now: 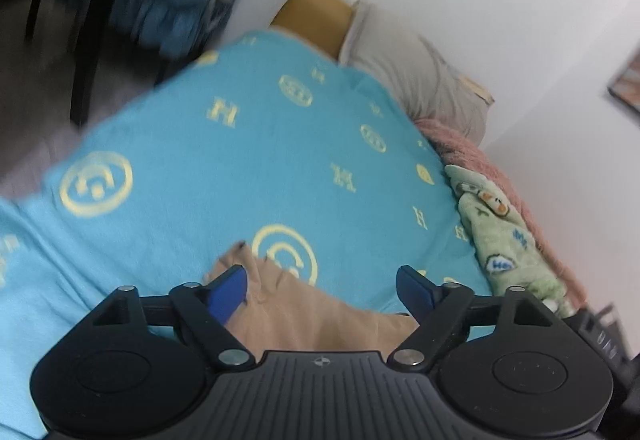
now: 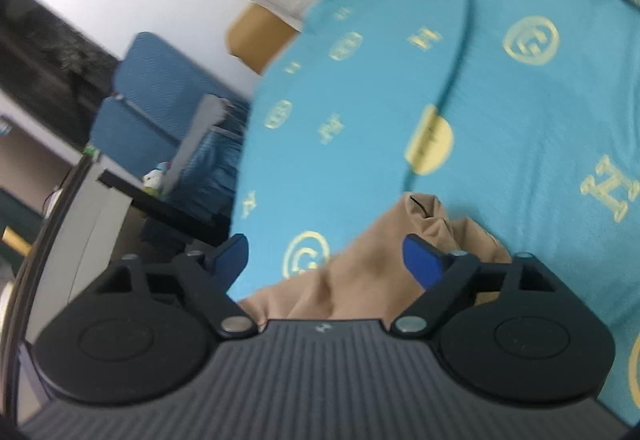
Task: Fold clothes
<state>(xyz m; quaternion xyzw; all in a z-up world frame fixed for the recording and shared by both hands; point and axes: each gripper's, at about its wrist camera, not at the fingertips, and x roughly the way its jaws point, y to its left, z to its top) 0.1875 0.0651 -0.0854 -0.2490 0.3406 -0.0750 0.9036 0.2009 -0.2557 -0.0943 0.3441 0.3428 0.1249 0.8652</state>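
Left gripper (image 1: 320, 290): fingers spread wide, nothing pinched between the blue pads (image 1: 230, 294); poised low over the tan garment.
Right gripper (image 2: 325, 260): fingers likewise wide apart, blue pads (image 2: 422, 262) clear of cloth on their inner faces; tan fabric bunched below and between them.
Tan garment (image 1: 304, 308): lying rumpled on the bed, near edge tucked under the gripper body; in the right wrist view (image 2: 360, 272) a bunched peak rising toward the yellow disc print.
Bedsheet (image 1: 224, 168): turquoise with yellow H letters and ring emblems, spread under the garment; a long crease visible in the right wrist view (image 2: 520, 112).
Green blanket (image 1: 500, 236): cartoon-printed, along the far edge of the sheet, touching it.
Pink blanket (image 1: 468, 152): beside the green one, against the wall.
Grey pillow (image 1: 416, 76): at the head of the bed, next to a tan headboard (image 1: 312, 12).
Blue chair (image 2: 156, 96): off the bed's side, blurred.
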